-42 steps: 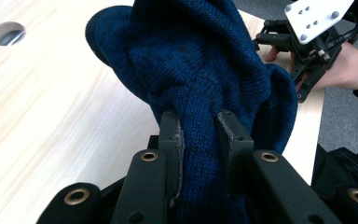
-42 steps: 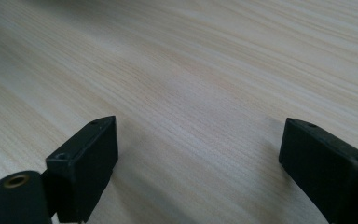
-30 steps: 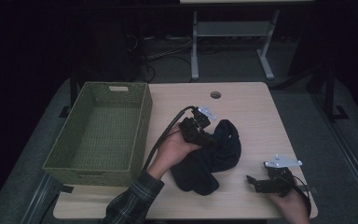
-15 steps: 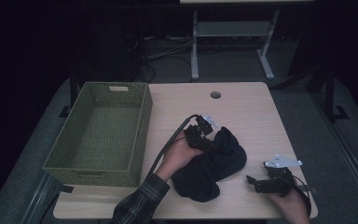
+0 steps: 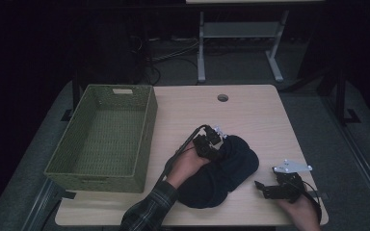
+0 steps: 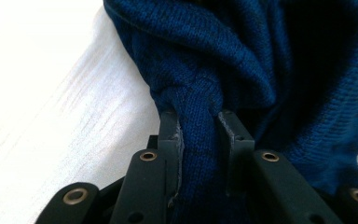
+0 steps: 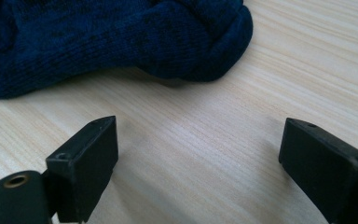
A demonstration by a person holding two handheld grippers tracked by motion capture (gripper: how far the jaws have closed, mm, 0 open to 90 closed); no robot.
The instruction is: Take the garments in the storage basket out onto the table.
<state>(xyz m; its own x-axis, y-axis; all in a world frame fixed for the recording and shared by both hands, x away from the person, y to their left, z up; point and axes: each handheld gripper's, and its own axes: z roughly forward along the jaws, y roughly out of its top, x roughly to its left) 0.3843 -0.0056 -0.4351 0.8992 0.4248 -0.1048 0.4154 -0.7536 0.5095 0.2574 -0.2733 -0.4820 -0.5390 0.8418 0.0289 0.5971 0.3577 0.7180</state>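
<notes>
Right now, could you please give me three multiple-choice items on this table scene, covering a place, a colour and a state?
1. Where does the green basket stand?
A. on the table's left side
B. on the table's right side
C. on the floor

2. What colour is the knitted garment?
A. red
B. dark blue
C. white

3. How is the left gripper?
A. open above the basket
B. open beside the garment
C. shut on a fold of the garment

Answers: A, the high view shows the basket left of the garment; B, the knit is dark blue; C, both jaws pinch a fold.
</notes>
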